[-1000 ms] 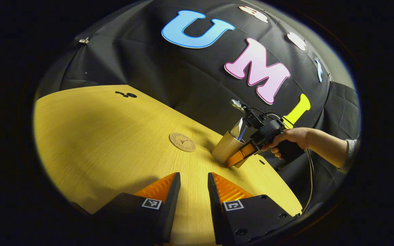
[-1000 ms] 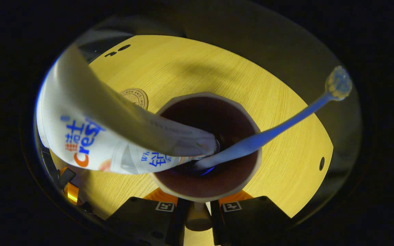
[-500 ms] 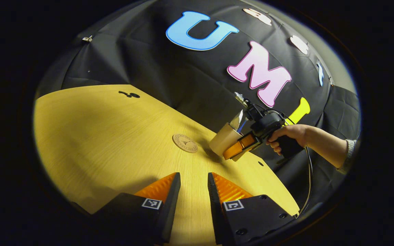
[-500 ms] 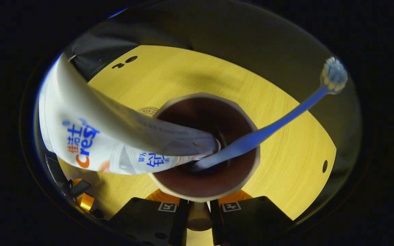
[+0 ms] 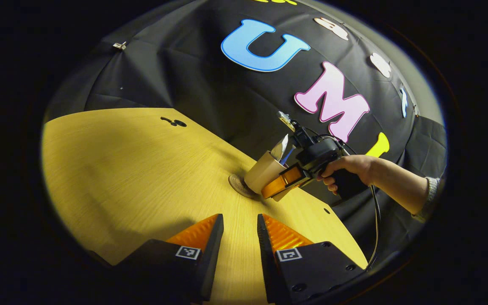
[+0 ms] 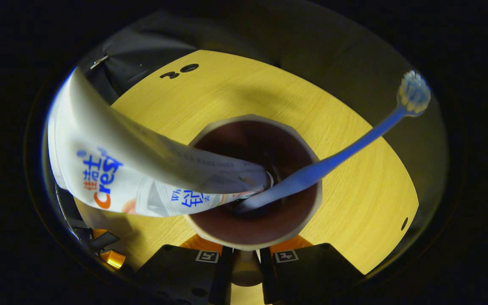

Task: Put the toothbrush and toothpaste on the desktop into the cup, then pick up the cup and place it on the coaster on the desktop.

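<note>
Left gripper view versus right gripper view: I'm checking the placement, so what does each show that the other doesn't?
Left gripper view alone: the coaster under the tilted cup, the hand holding the right gripper, and the left gripper open.

Right gripper view alone: the cup's inside, the toothbrush head.

Both: cup, toothpaste, desktop.

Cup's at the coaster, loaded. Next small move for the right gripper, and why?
Probably lower straight down and level it: the right gripper holds the cup tilted, base over the coaster, with the toothpaste and toothbrush leaning out over the rim.
</note>
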A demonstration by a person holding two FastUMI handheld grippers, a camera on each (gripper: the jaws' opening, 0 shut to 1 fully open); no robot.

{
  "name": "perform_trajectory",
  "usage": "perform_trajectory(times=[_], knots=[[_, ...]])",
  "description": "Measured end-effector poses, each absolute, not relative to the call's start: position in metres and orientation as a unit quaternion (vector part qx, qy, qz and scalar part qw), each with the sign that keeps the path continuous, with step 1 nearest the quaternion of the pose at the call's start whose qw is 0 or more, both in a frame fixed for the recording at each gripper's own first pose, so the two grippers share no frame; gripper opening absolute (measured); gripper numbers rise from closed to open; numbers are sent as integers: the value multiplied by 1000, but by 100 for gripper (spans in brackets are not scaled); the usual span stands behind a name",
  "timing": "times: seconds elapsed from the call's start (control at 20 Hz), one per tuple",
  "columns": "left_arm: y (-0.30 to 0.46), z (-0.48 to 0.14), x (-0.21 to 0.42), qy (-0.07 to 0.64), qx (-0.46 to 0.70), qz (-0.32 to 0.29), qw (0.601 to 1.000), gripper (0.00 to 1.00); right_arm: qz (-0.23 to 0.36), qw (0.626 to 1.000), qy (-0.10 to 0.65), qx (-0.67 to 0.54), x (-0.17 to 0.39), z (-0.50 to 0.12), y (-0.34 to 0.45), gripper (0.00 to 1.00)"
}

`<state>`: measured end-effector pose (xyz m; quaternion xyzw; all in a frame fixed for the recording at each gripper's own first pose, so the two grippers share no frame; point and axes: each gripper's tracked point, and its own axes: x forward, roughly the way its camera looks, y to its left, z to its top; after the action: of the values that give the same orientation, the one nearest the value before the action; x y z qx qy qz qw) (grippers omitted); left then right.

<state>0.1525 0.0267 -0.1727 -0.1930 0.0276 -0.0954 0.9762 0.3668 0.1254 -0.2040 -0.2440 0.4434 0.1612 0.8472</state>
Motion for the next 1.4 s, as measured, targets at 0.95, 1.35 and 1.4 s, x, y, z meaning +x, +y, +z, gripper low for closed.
perform_trajectory(times=[0.95, 1.35, 1.4], knots=[[34, -166, 159, 36, -199, -92, 975, 51, 150, 832, 455, -281, 366, -219, 144, 49], [35, -162, 152, 70, -176, -86, 978, 51, 156, 870, 395, -249, 345, -163, 139, 62], [35, -161, 152, 74, -171, -84, 979, 51, 154, 878, 382, -244, 340, -152, 136, 64]])
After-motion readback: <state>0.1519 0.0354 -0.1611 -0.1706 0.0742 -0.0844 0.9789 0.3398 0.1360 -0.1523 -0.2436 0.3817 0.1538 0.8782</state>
